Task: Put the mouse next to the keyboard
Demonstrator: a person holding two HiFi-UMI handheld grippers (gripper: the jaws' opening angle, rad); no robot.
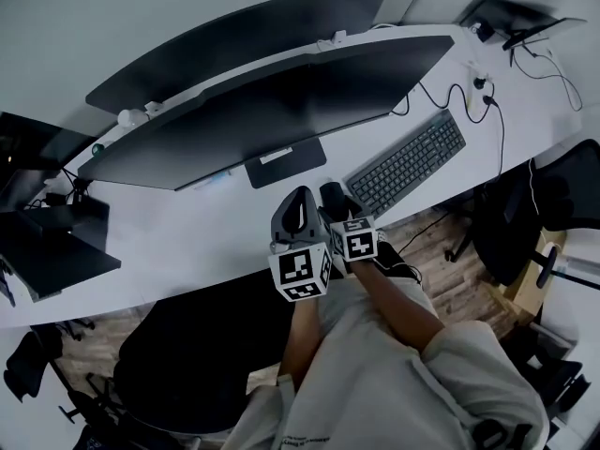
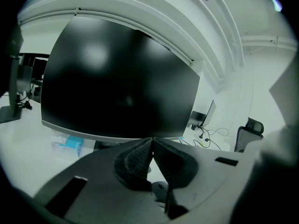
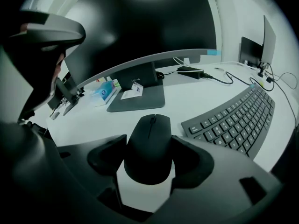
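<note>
As the right tool (image 3: 148,154) grips it, the mouse (image 3: 149,141) is black.

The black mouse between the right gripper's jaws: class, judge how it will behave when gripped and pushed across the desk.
The mouse looks a rigid shell, so probably won't flex. Its smooth domed sides may slip from the pads. Low and wide, it should slide, not roll.

I see cool, even light on the white worktop (image 1: 187,242) and a soft glare spot on the black curved monitor (image 2: 98,55). Edges are fisheye-bent, corners dark, the black matte mouse (image 3: 148,148) sharp.
</note>
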